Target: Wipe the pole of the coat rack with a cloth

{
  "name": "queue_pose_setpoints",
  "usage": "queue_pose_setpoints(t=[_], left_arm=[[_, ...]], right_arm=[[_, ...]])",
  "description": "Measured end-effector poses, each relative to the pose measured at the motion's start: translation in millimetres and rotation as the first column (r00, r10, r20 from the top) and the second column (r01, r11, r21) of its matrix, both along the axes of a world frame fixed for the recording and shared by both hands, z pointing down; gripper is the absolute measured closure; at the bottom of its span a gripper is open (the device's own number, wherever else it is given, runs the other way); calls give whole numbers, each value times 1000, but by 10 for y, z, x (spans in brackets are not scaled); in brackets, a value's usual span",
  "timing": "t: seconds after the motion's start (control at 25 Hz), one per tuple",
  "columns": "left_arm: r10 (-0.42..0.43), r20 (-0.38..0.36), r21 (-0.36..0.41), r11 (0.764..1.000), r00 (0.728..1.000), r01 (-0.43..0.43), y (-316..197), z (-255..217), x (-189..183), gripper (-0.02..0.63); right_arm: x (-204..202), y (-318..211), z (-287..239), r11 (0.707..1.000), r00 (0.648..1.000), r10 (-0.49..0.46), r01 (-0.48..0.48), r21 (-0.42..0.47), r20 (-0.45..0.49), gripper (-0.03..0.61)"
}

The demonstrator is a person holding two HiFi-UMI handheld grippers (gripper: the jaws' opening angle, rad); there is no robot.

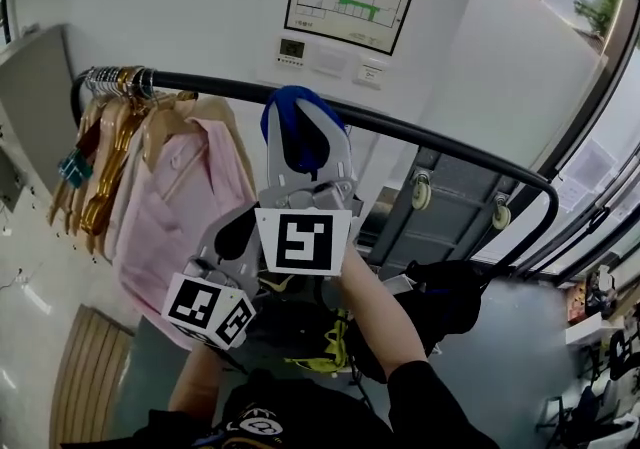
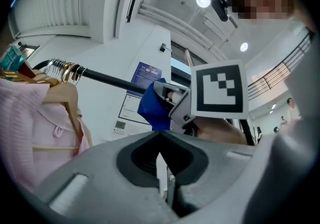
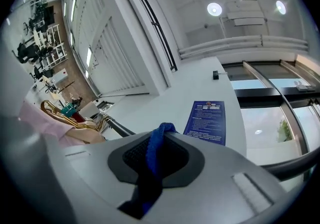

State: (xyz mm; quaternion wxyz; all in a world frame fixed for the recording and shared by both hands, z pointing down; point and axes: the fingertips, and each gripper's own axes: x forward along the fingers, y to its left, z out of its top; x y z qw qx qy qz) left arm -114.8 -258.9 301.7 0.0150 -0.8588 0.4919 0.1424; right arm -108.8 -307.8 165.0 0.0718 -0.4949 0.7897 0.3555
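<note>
The coat rack's black pole (image 1: 420, 137) runs from upper left to right across the head view. My right gripper (image 1: 300, 132) reaches up to it, shut on a blue cloth (image 1: 295, 127) that rests against the pole. The right gripper view shows the cloth (image 3: 155, 153) pinched between the jaws, with the pole (image 3: 117, 127) just behind. My left gripper (image 1: 240, 227) hangs lower and to the left, below the pole, shut with nothing in it. From the left gripper view (image 2: 159, 140) I see the pole (image 2: 107, 81), the cloth (image 2: 152, 108) and the right gripper (image 2: 172, 101).
Several wooden hangers (image 1: 105, 152) and a pink shirt (image 1: 175, 207) hang at the pole's left end. A wall plan (image 1: 350, 2) is behind the rack. A grey trolley (image 1: 450, 197) and a black bag (image 1: 450, 302) sit under the pole's right half.
</note>
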Motion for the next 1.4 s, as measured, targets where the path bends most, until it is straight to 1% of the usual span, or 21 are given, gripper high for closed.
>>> queue_pose_setpoints(t=[0.12,0.2,0.28,0.32,0.36,0.44,0.52,0.64,0.76,0.84,0.92,1.0,1.08,1.12,1.16,1.24,1.32,1.4], left_arm=[[10,-3,-4,1000,1000,-10,-35,-15,29,611],[33,-1,-3,999,999,-33,-49,-15,113,612],[64,7,2,998,998,-64,-58,-7,234,611],[80,13,5,997,997,-80,-64,-2,304,612],[97,20,7,995,995,-97,-72,1,381,612],[134,32,11,991,990,-135,-95,1,556,612],[175,29,7,985,984,-175,-103,-2,753,612],[237,34,0,971,971,-237,-83,1,1052,612],[287,44,-6,958,957,-287,-46,0,1296,612],[307,48,-8,952,951,-307,-17,0,1396,611],[315,53,-10,949,947,-315,10,14,1435,611],[313,58,-15,950,948,-313,21,36,1426,612],[305,54,-21,952,951,-305,17,52,1387,611],[299,49,-24,954,953,-298,12,55,1360,611],[292,45,-26,956,955,-291,11,56,1331,612],[275,44,-25,961,961,-274,26,59,1270,612],[252,46,-23,968,967,-252,53,65,1192,612],[223,45,-28,975,974,-222,76,81,1068,611]], right_arm=[[283,49,-33,1000,998,-10,11,-5,58,543],[569,75,0,999,994,-3,8,-42,105,543],[912,104,52,996,991,37,-27,-81,126,543],[1101,126,60,995,989,66,-55,-85,132,543],[1295,153,54,994,986,95,-85,-75,135,543],[1683,217,7,990,979,142,-140,-24,144,541],[2070,277,-22,983,968,181,-184,0,173,541],[2658,354,-43,966,940,254,-257,-16,229,541],[3221,425,-80,943,902,327,-329,-41,281,541],[3592,473,-89,939,872,338,-337,-67,353,541],[3929,519,-80,945,837,323,-314,-95,441,541],[4150,558,-79,944,811,324,-308,-116,488,541],[4187,577,-94,945,800,322,-301,-126,506,541],[4127,571,-106,948,803,314,-293,-124,507,543],[4016,555,-118,952,814,301,-282,-117,497,543],[3679,497,-131,962,850,269,-255,-93,454,543],[3267,427,-128,973,885,230,-222,-68,404,543],[2836,357,-116,982,911,185,-181,-47,369,543]])
